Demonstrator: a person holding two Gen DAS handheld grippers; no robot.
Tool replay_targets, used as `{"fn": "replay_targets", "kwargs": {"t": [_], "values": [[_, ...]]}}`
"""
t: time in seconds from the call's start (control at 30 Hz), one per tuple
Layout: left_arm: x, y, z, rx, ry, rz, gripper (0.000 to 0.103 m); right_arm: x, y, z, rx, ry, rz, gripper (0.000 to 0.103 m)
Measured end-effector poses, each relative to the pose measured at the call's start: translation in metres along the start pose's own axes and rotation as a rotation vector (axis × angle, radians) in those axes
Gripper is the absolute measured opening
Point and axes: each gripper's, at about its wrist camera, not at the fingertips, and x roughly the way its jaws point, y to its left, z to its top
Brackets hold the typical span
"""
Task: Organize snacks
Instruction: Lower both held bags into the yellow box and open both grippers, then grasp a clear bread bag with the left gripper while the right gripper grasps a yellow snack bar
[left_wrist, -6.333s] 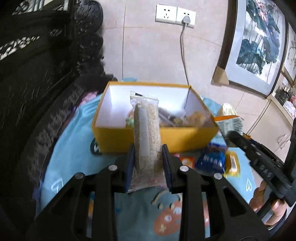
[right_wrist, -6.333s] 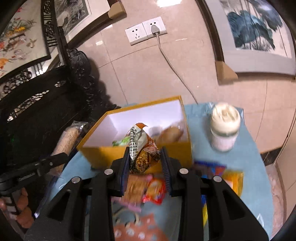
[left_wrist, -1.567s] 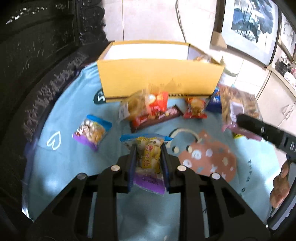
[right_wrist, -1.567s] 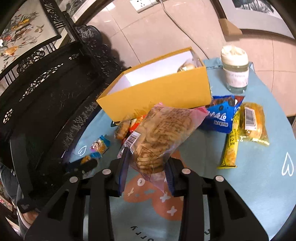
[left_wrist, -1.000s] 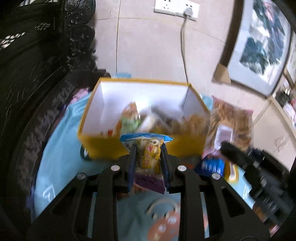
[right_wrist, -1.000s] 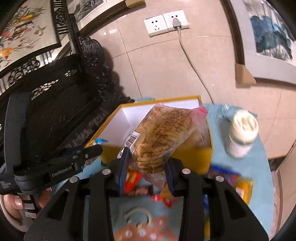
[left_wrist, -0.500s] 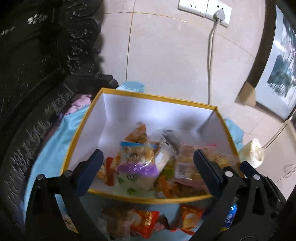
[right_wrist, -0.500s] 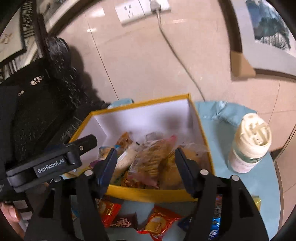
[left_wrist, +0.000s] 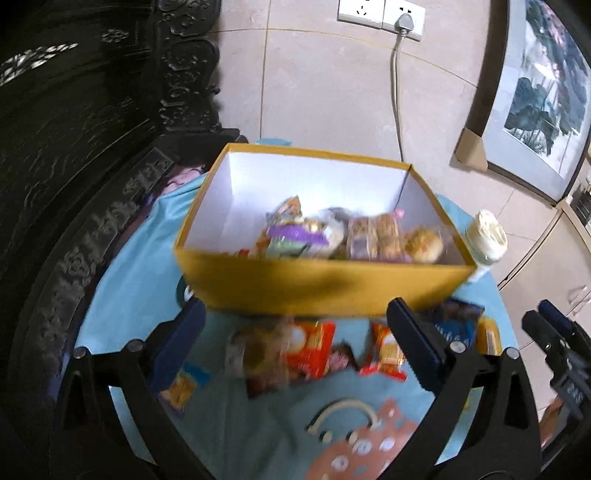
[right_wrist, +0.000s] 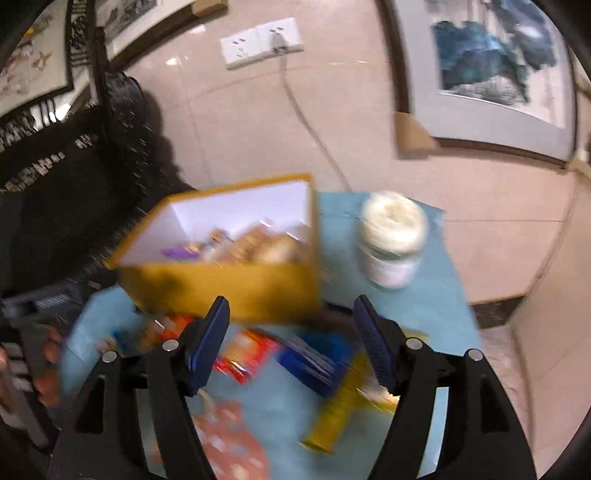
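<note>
Between the wide-spread jaws of the left gripper (left_wrist: 295, 343) nothing is held; they have just sprung apart to their fullest, and only loose snacks on the counter show through the gap: a red-orange packet (left_wrist: 308, 349) and a smaller orange packet (left_wrist: 384, 349). The right gripper (right_wrist: 291, 339) has jaws partly apart, just been opening, also empty, above a red packet (right_wrist: 247, 354), a blue packet (right_wrist: 314, 363) and a long yellow bar (right_wrist: 338, 410). Beyond both stands the yellow box (left_wrist: 325, 284) with white inner walls, on the blue cloth (left_wrist: 122, 280) covering the counter. Inside it lie a purple-banded packet (left_wrist: 291, 234), a bag of biscuits (left_wrist: 376, 236) and other wrappers. A white-lidded jar (right_wrist: 393, 240) stands just beside the box's right end.
</note>
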Motion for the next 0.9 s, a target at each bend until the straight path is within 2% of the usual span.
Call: {"fn": "replay_targets", "kwargs": {"t": [0.17,0.33,0.5,0.6,0.67,0.7,0.73,0.77,0.83,0.9], "values": [[-0.003,0.014,-0.037,-0.034,0.021,0.021,0.100,0.007,-0.019,-0.043,0.038,0.129,-0.089,0.070],[0.005,0.023,-0.071,-0.046,0.070,0.018,0.100,0.025,-0.016,-0.071,0.067,0.194,-0.101,0.070],[0.012,0.029,-0.094,-0.006,0.086,0.058,0.100,0.044,-0.015,-0.090,0.094,0.256,-0.108,0.066],[0.016,0.033,-0.100,0.003,0.091,0.070,0.100,0.057,-0.014,-0.097,0.107,0.290,-0.118,0.060],[0.019,0.035,-0.101,0.002,0.094,0.077,0.100,0.067,-0.013,-0.100,0.103,0.316,-0.133,0.046],[0.020,0.036,-0.102,0.004,0.097,0.080,0.100,0.073,-0.014,-0.102,0.107,0.329,-0.135,0.045],[0.021,0.036,-0.101,0.007,0.098,0.081,0.100,0.074,-0.012,-0.101,0.094,0.310,-0.150,0.029],[0.022,0.036,-0.101,0.012,0.096,0.084,0.100,0.077,-0.010,-0.101,0.086,0.314,-0.156,0.025],[0.023,0.034,-0.101,0.029,0.092,0.092,0.100,0.077,-0.010,-0.100,0.100,0.310,-0.154,0.022],[0.026,0.033,-0.100,0.038,0.094,0.099,0.100,0.068,-0.010,-0.101,0.119,0.288,-0.102,0.022]]}}
